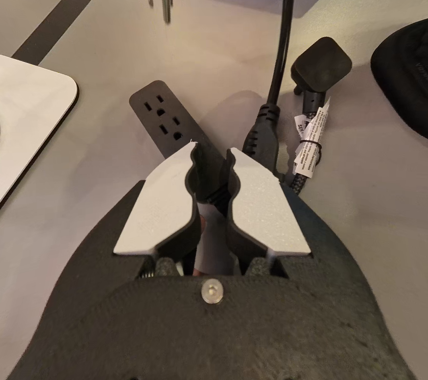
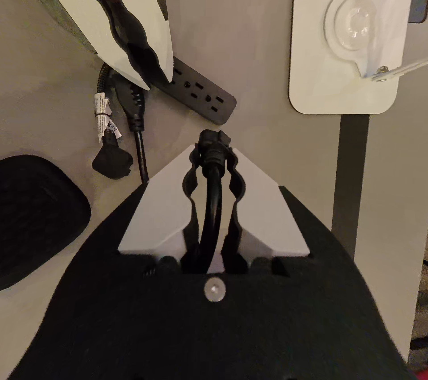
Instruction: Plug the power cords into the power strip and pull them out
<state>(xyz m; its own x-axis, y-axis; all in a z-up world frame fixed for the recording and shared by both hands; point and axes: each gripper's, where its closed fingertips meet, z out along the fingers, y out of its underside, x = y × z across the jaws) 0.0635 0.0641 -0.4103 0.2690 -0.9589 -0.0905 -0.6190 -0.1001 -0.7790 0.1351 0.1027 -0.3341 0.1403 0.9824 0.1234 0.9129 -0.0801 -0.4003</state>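
Right claw (image 2: pixel 214 148) is clamping a black plug (image 2: pixel 213 140) by its moulded body, prongs hanging above the strip (image 2: pixel 203 96) on the table (image 2: pixel 266 44). Left claw (image 1: pixel 212 153) is closing narrowly on the strip's cord end, steadying it. Plug looks light, rigid and grippable; its cord (image 2: pixel 212 206) is stiff, likely tugging sideways.

- The power strip (image 1: pixel 166 120), centre frame, is coloured black.
- White is shown on the board (image 2: pixel 342 32), upper right.
- The table (image 1: pixel 104 56) is coloured pale grey.
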